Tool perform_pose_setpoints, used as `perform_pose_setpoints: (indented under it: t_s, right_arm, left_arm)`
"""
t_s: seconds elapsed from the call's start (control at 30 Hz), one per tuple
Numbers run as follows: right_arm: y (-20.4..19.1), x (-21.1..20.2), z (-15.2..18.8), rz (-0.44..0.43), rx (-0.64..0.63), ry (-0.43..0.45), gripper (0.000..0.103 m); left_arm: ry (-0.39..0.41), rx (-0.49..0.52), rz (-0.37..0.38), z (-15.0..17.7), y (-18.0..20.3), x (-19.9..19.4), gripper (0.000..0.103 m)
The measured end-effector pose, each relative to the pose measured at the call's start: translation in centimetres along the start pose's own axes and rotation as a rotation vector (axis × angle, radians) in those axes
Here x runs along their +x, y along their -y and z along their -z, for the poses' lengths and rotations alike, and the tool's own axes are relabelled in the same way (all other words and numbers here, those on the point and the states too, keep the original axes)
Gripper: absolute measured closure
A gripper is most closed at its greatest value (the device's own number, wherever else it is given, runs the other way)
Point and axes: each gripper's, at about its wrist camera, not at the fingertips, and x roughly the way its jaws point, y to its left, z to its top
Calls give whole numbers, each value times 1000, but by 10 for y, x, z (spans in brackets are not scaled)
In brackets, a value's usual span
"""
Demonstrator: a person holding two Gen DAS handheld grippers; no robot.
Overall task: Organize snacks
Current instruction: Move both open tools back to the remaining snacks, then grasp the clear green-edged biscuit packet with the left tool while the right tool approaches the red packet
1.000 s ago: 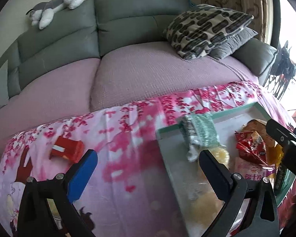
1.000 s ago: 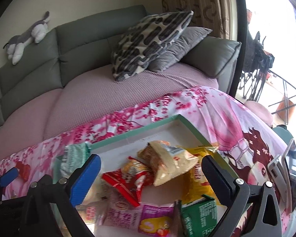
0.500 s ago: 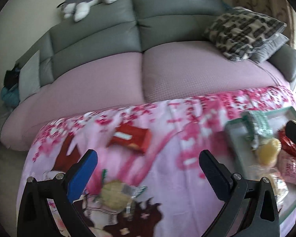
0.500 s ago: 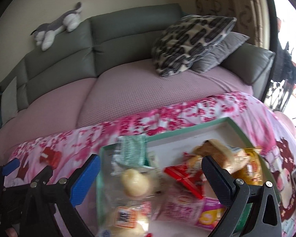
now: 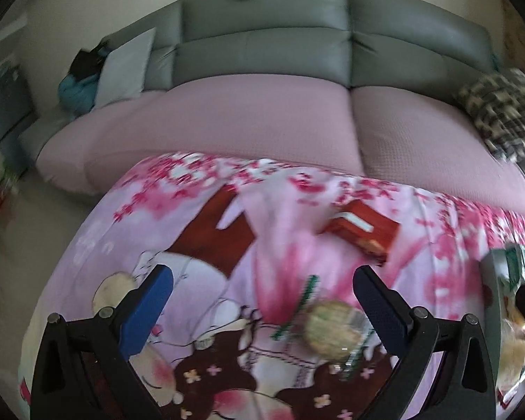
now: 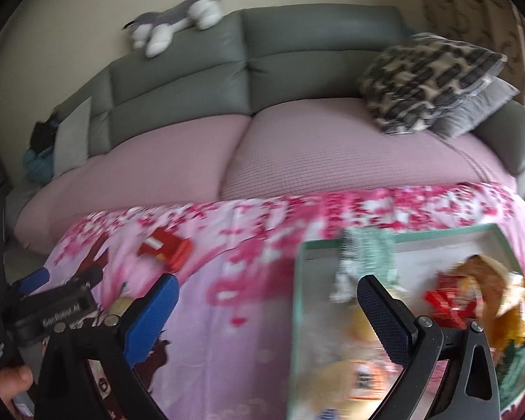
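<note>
Round wrapped snack [image 5: 329, 329] lies on the pink floral cloth [image 5: 273, 217], just inside the right finger of the left gripper [image 5: 262, 301]; jaws wide apart, nothing held. Wrapper print blurred, unreadable. Red box [image 5: 362, 232] sits farther back on the cloth, apart from it. Right gripper [image 6: 267, 306], also spread wide and empty, hangs over the left rim of the green tray [image 6: 437, 236]. Tray snacks smeared by motion; its near edge is cut off.

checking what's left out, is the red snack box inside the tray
No, the red snack box lies on the pink cloth, left of the tray.
</note>
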Motion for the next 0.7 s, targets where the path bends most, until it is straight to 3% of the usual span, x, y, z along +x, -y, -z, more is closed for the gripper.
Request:
perform_pose_setpoints:
  t_s: [0.33,0.7]
  right_arm:
    - [-38,41,18,-83,-85,-104,0]
    - [-39,58,26,-61,-107,-173,0]
  left_arm:
    - [-51,-18,42,7,-1,17,1]
    - [-108,31,151,16,21,33,1]
